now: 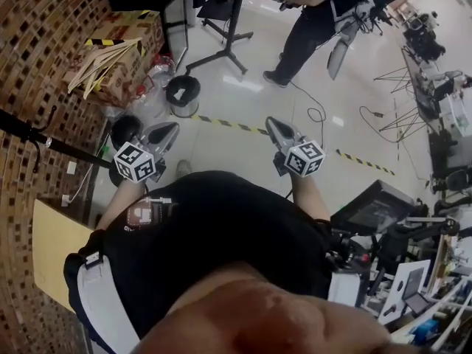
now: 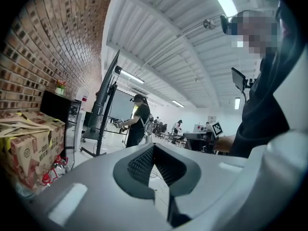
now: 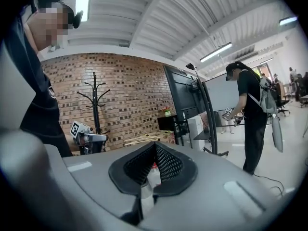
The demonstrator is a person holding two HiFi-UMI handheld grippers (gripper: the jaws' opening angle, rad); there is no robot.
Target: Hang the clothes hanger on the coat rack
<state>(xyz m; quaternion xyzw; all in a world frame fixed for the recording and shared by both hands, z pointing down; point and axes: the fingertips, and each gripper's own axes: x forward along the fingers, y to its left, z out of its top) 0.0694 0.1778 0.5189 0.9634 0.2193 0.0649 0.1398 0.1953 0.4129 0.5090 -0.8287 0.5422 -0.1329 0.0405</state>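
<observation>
Several wooden clothes hangers (image 1: 99,59) lie on top of a cardboard box (image 1: 125,50) against the brick wall, ahead and to the left. They also show in the right gripper view as pale hangers (image 3: 144,139), and as hangers (image 2: 19,126) at the left of the left gripper view. The black coat rack (image 3: 95,105) stands by the brick wall; its pole (image 1: 33,135) crosses the head view's left edge. My left gripper (image 1: 171,127) and right gripper (image 1: 271,122) are held side by side at waist height over the floor. Both are shut and hold nothing.
A black bin (image 1: 183,94) and clear plastic bags stand beside the box. A screen stand's black legs (image 1: 221,54) spread on the floor beyond. Another person (image 1: 317,21) stands farther off. Yellow-black tape (image 1: 228,124) crosses the floor. Desks with equipment (image 1: 383,212) are at the right.
</observation>
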